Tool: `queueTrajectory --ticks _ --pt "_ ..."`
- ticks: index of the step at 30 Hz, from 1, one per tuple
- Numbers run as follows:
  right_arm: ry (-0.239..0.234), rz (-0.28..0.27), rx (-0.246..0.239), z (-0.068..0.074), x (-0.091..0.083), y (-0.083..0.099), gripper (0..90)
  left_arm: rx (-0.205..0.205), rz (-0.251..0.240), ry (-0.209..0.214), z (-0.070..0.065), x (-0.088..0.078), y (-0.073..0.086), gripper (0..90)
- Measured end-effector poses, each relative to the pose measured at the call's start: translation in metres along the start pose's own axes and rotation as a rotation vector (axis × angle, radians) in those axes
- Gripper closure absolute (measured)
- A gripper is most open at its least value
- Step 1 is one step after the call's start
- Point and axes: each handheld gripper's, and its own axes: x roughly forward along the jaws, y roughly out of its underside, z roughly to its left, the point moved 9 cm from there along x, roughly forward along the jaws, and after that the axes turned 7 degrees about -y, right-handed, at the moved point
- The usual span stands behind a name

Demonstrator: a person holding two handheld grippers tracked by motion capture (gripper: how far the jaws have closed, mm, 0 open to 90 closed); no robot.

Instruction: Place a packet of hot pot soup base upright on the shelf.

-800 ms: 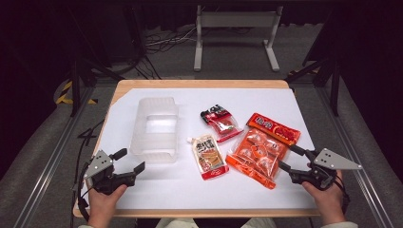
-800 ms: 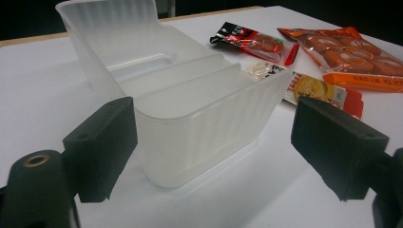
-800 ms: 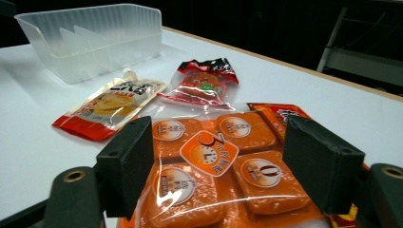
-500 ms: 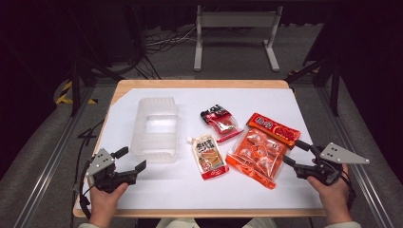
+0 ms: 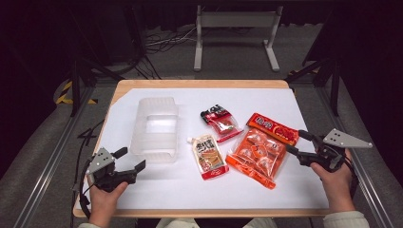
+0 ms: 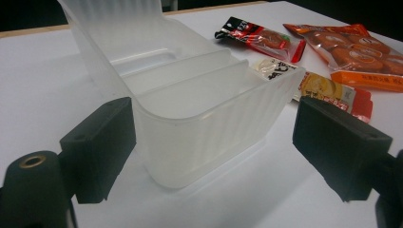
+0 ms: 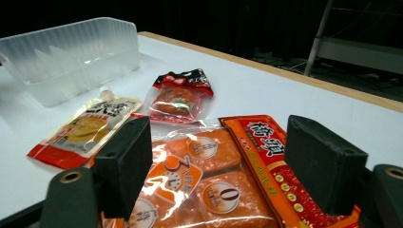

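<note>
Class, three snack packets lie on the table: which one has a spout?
The middle pouch, beside the clear container: white spout at its top corner; the others are flat sealed bags.

Orange snack bag [image 7: 214,185] cut off at bottom edge

White table [image 5: 304,102], high view: clear plastic bin [image 5: 156,128] left-centre; spouted pouch [image 5: 207,156], small red-black packet [image 5: 220,121], big orange snack bag [image 5: 260,148] right. Left gripper [image 5: 130,160] jaws apart near bin; right gripper [image 5: 295,143] jaws apart at bag's edge.

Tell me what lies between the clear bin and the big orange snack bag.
High view: a spouted pouch lies between the clear bin and the orange bag, on the white table cover.
</note>
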Motion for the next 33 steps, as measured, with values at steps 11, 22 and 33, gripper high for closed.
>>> queueTrajectory --ticks 11,22,33 --pt "0.051 0.037 0.024 -0.022 0.008 -0.001 24.7 -0.006 0.048 -0.036 0.009 0.004 0.007 11.2" --pt "0.167 0.063 0.133 -0.066 0.021 0.005 24.7 -0.025 -0.007 -0.111 0.023 -0.006 0.001 12.6" --pt "0.214 0.099 0.211 -0.099 0.036 0.021 24.7 -0.028 -0.068 -0.102 0.022 -0.018 -0.007 13.0"
